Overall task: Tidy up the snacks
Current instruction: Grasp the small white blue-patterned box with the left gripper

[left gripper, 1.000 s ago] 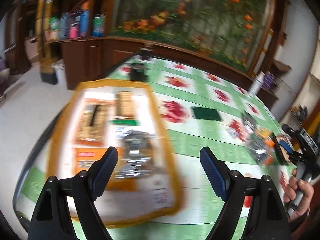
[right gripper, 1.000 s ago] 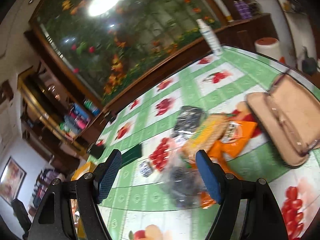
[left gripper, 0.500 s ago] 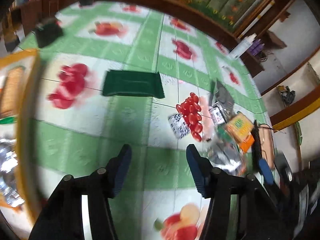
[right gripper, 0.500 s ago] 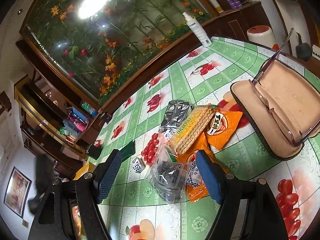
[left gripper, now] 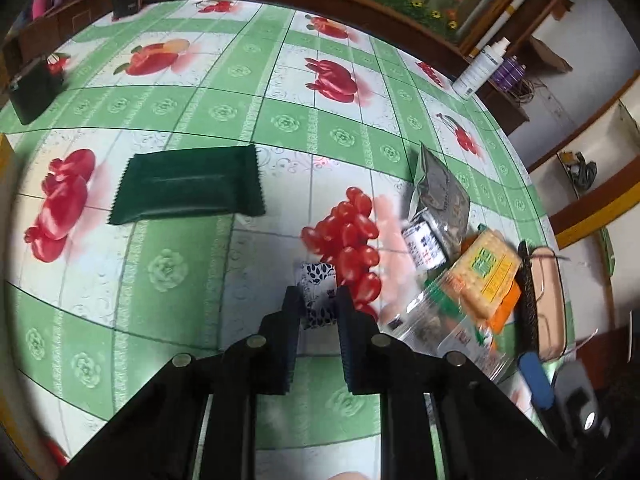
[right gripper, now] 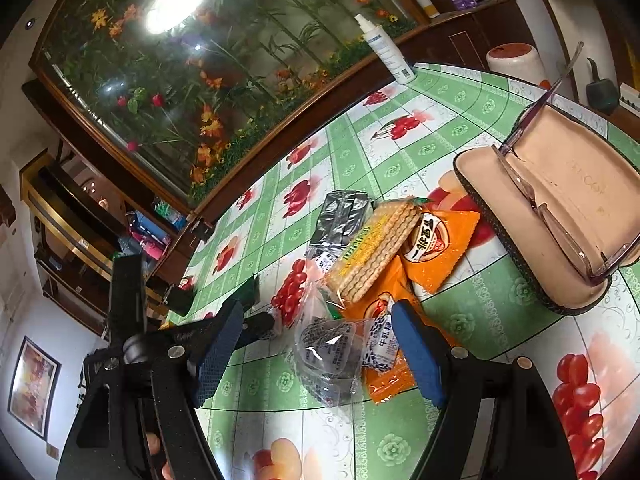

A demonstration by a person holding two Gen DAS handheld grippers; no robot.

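Left gripper (left gripper: 317, 305) clamps a small blue-white candy (left gripper: 318, 294) on the tablecloth (left gripper: 192, 92), right gripper (right gripper: 316, 344) wide open, empty, over snack pile (right gripper: 372, 264).

Your left black plastic two-finger gripper (left gripper: 319, 312) and its right twin (right gripper: 320, 344) carry silver screws and ribbed blue pads (right gripper: 218, 354).

Bright daylight, lamp glare on glass (right gripper: 176, 0), fisheye-bent dark edges, slight blur right.

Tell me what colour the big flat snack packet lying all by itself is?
The snack packet is dark green, plain, with zigzag ends. The left wrist view shows it best.
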